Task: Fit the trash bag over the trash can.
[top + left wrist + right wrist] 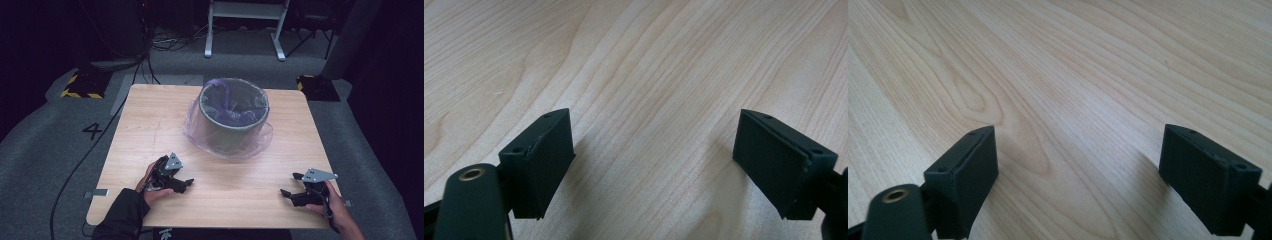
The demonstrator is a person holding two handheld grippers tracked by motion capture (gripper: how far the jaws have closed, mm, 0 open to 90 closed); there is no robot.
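High view: your two grippers low on a wooden table (150, 120), one lined bin beyond them.

Item one, the grey waste bin (233, 116), stands upright toward 12 o'clock of the tabletop centre, lined with a purple-tinted plastic bag (195, 131) that spills over its rim and pools on the wood around its base. Item two, your left gripper (186, 184), sits at about 7 o'clock near the front edge, well apart from the bin; in the left gripper view its jaws stand wide apart over bare wood, holding nothing. Item three, your right gripper (291, 184), sits at about 5 o'clock; in the right gripper view its jaws are likewise spread wide, nothing between them but wood grain.
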